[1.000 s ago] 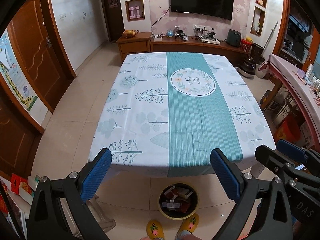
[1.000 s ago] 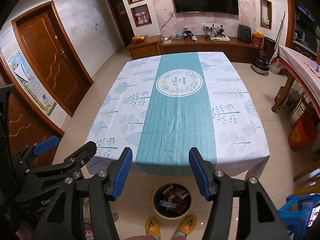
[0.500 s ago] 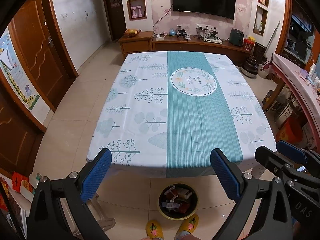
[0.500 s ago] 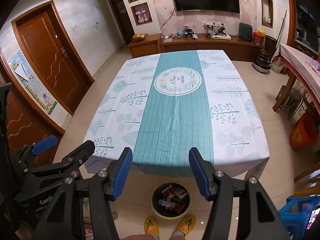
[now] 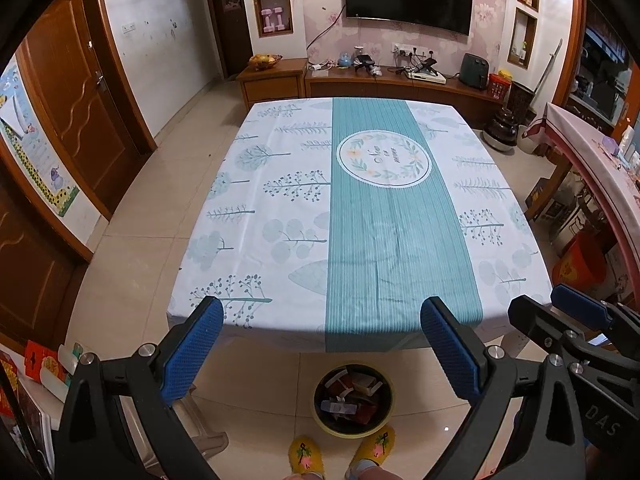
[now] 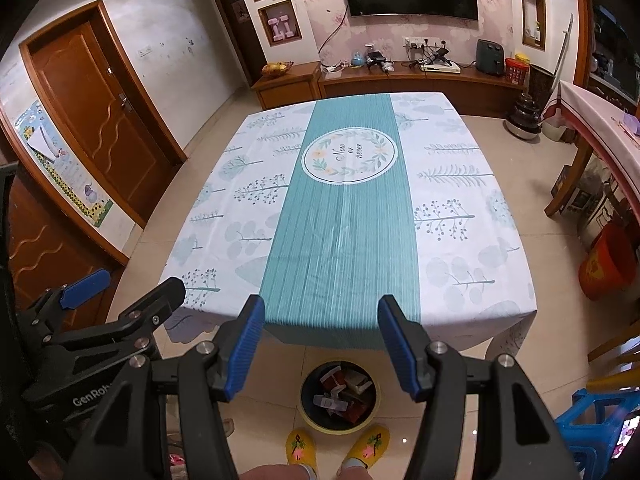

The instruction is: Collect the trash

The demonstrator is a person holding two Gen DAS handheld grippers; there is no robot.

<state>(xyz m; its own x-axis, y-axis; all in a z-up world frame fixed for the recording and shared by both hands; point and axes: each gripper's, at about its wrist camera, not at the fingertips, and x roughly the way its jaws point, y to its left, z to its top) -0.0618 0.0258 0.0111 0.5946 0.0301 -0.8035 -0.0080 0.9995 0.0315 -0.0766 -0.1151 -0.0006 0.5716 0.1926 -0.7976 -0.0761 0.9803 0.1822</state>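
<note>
Fingers on my left gripper (image 5: 322, 344) and right gripper (image 6: 321, 346) gape empty; surface (image 6: 460, 264) bare, trash sits in bin (image 6: 338, 394), task looks done.

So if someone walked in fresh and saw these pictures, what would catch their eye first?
The big table fills the middle, draped in a white tree-print cloth with a teal stripe and a round "Now or never" wreath emblem. On the floor at its near edge, a round trash bin packed with wrappers sits just ahead of yellow slippers. The open left gripper and right gripper frame it, both empty.
</note>
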